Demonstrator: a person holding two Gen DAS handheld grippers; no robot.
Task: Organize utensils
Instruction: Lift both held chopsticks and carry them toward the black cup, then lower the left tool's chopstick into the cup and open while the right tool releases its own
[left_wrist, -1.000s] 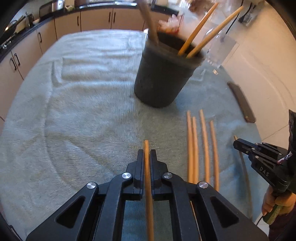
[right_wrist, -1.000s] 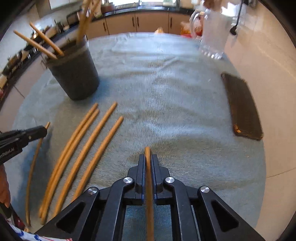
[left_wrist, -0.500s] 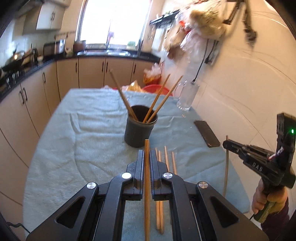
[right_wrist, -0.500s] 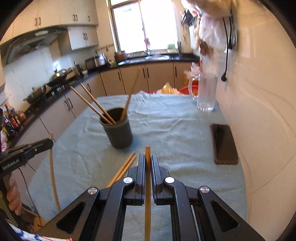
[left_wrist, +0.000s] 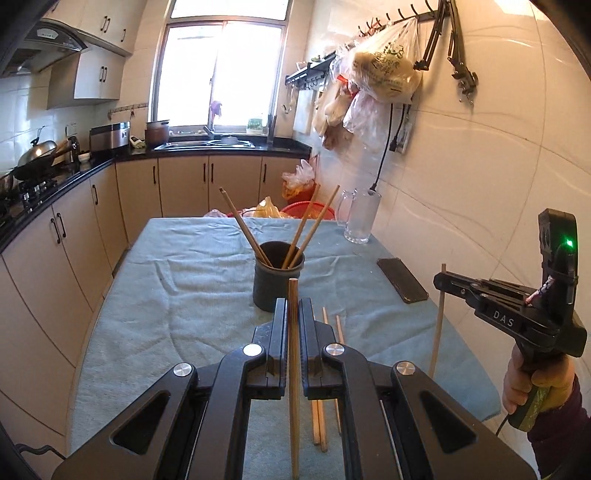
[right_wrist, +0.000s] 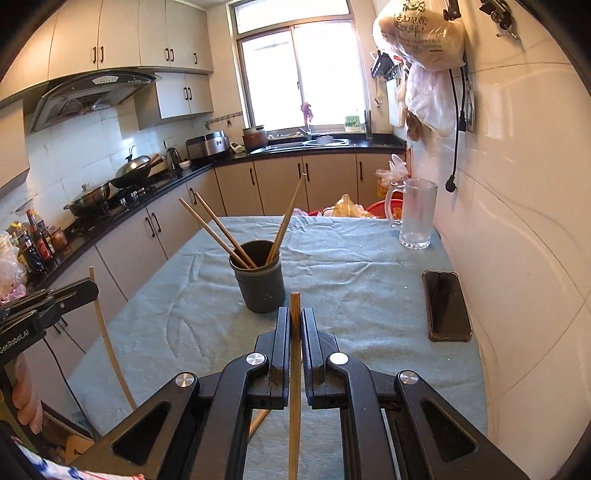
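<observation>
Here, slim pale wooden chopstick (left_wrist: 293, 369), straight, clamped in left gripper (left_wrist: 293, 314)

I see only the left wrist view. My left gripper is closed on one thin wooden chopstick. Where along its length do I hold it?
Observer: In the right wrist view, the left gripper pinches the left-hand wooden chopstick near its upper end. Only a short piece shows above the fingers, and the long rest hangs down below them.
Operator: And is the right gripper closed well on its stick?
Observer: Yes. Its own camera shows the right gripper shut on the right-hand wooden chopstick. The tip stands just past the fingertips and points toward the dark grey round holder cup.
</observation>
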